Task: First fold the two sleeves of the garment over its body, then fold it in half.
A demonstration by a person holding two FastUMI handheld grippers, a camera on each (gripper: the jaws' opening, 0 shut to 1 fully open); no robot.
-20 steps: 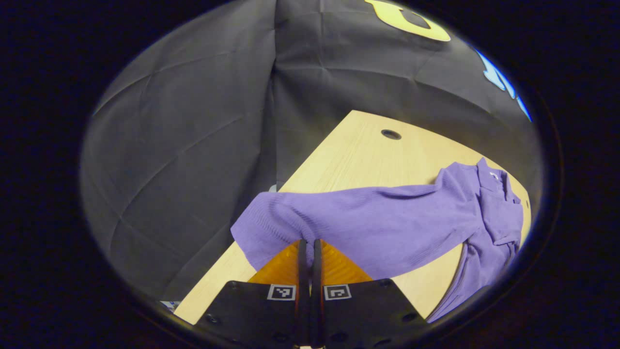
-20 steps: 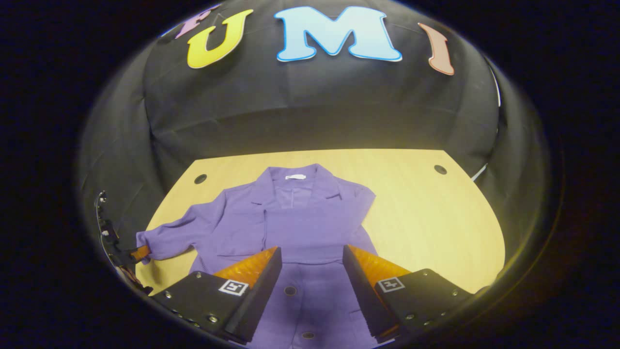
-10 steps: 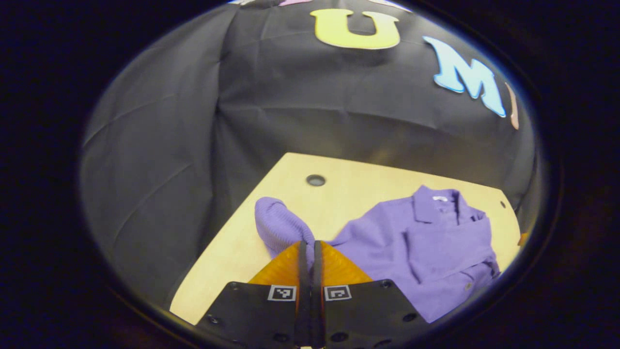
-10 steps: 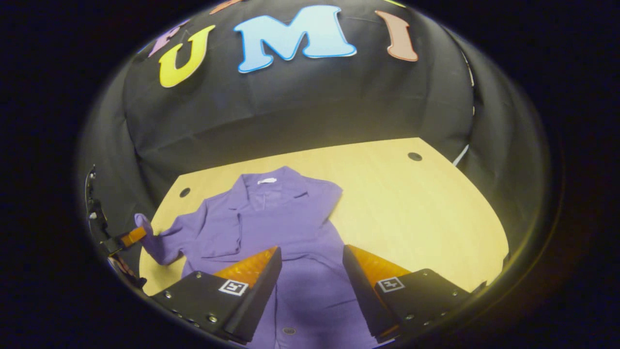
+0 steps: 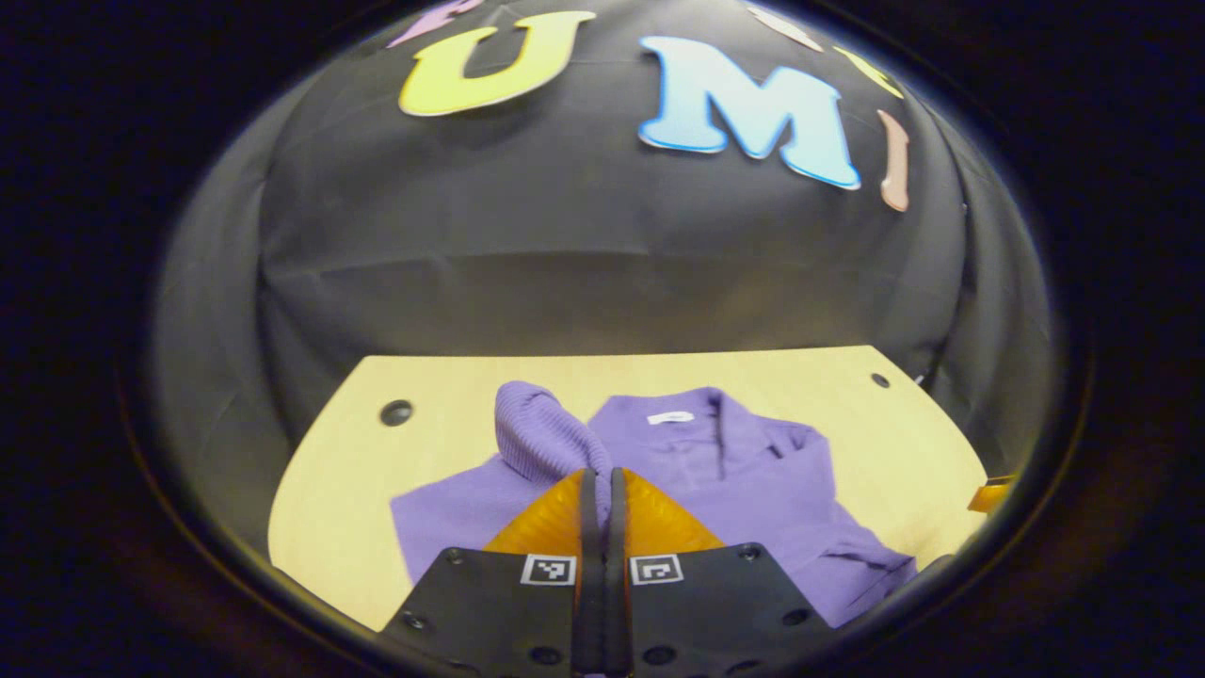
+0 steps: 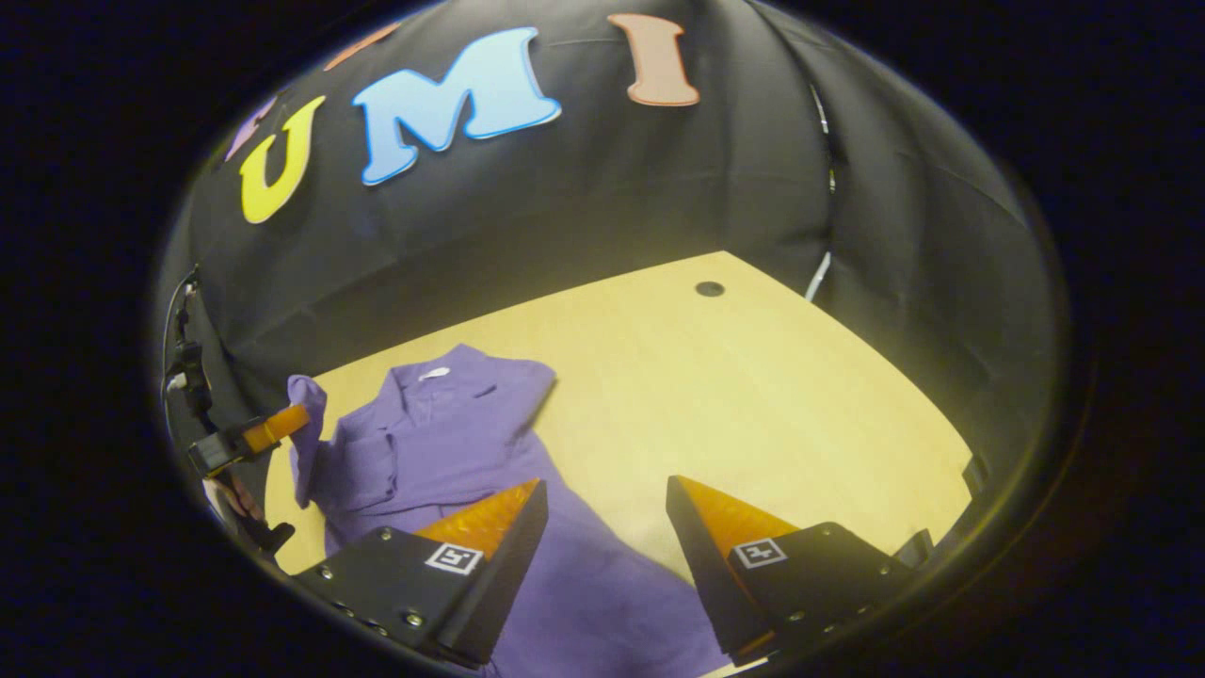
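A purple collared garment [image 5: 744, 480] lies on the light wooden table [image 5: 320, 480], collar toward the wall. My left gripper [image 5: 601, 476] is shut on the cuff end of one sleeve [image 5: 541, 438], held up above the garment's body. In the right gripper view the same garment [image 6: 452, 452] lies at the lower left, and the left gripper [image 6: 282, 424] holds the lifted sleeve [image 6: 306, 414] over the garment's left side. My right gripper [image 6: 602, 494] stands open above the garment's lower part and the bare table, with nothing between its fingers. The other sleeve lies folded across the body.
The table has round cable holes near its far corners [image 5: 396, 411] [image 6: 709, 288]. Black cloth walls close in behind and at the sides. Bare table [image 6: 753, 395] spreads to the right of the garment. A tip of the right gripper [image 5: 993, 494] peeks in at the far right.
My left gripper has carried the sleeve from the table's left edge inward, over the garment's body. My right gripper has swung to the right, away from the garment's middle, still open.
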